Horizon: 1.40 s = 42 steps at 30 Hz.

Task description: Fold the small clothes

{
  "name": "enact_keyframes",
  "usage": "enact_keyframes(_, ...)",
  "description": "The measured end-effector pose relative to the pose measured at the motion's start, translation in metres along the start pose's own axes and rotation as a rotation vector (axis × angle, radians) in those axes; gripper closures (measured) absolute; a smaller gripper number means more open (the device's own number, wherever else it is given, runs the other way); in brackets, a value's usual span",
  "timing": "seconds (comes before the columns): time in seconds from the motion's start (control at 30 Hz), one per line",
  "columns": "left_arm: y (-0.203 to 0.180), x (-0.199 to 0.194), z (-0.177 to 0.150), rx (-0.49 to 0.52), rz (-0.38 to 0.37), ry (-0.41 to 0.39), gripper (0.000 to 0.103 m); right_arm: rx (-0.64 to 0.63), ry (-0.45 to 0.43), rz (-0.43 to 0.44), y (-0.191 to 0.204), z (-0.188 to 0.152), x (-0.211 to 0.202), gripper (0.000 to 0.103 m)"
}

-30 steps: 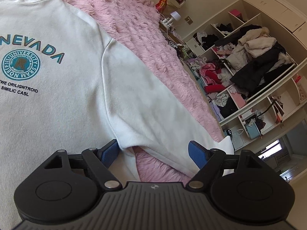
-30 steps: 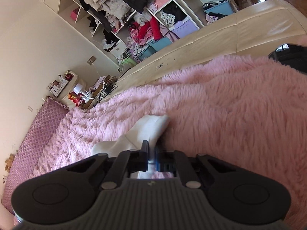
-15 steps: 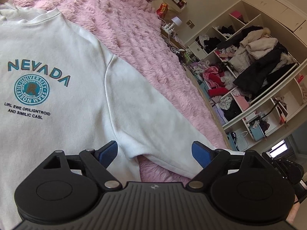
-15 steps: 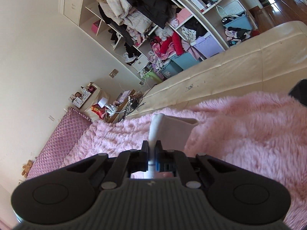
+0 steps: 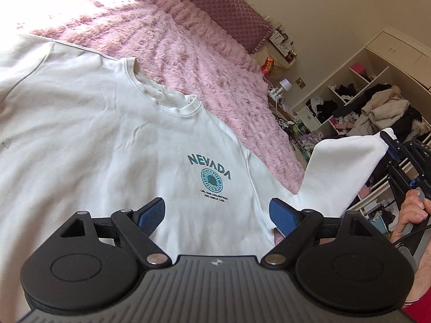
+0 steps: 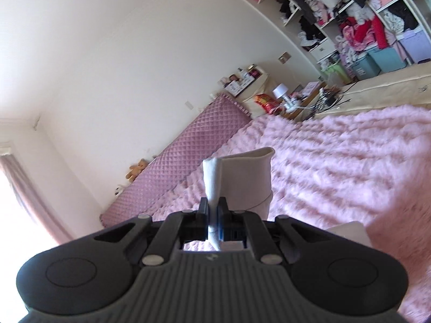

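Sleeve cuff (image 6: 215, 177) now lifted clear of pink blanket (image 6: 336, 167), clamped in right gripper (image 6: 214, 210); left gripper (image 5: 216, 214) wide apart, empty, over sweatshirt (image 5: 107, 134) — sleeve fold likely underway.

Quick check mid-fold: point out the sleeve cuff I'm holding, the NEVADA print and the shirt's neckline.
sleeve cuff (image 6: 212, 185), right wrist view, on the white fold just ahead of the shut jaws.
NEVADA print (image 5: 209, 164), left wrist view, middle of the teal lettering.
neckline (image 5: 172, 105), left wrist view, on the ribbed collar band.
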State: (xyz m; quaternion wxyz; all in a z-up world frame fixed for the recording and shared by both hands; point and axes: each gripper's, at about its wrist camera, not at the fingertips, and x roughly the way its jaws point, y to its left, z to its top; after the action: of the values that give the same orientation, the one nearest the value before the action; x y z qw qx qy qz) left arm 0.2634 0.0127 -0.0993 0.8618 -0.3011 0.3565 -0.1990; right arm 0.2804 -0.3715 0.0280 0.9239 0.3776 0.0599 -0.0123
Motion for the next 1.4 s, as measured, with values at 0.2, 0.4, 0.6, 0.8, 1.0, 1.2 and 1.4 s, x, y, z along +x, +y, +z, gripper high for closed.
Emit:
enact_keyframes(0.2,0.064,-0.044,0.000,-0.143,0.049,-0.077,0.002,-0.031,0.217,0.167,0.091,-0.118,0.042,0.102)
enact_keyframes(0.4,0.115,-0.064,-0.006,-0.277,0.094,-0.112,0.002,-0.099,0.479,0.169,0.116,-0.262,0.063,0.102)
enact_keyframes(0.6,0.132,-0.060,-0.004,-0.308,0.076,-0.122,0.002,-0.217,0.659,0.136,0.092,-0.327,0.060,0.065)
enact_keyframes(0.8,0.121,-0.034,-0.002,-0.272,0.040,-0.105,0.002,-0.214,0.622,0.193,0.060,-0.262,0.032,0.059)
enact_keyframes(1.0,0.102,0.001,0.002,-0.138,0.116,-0.108,0.002,-0.590,0.422,-0.137,0.010,-0.191,0.011,0.058)
enact_keyframes(1.2,0.102,0.009,0.003,-0.150,0.134,-0.177,0.002,-0.591,0.418,-0.254,-0.039,-0.162,-0.004,0.058)
enact_keyframes(1.4,0.118,0.008,0.010,-0.271,0.049,-0.269,0.067,-0.644,0.412,-0.250,-0.045,-0.184,-0.007,0.055)
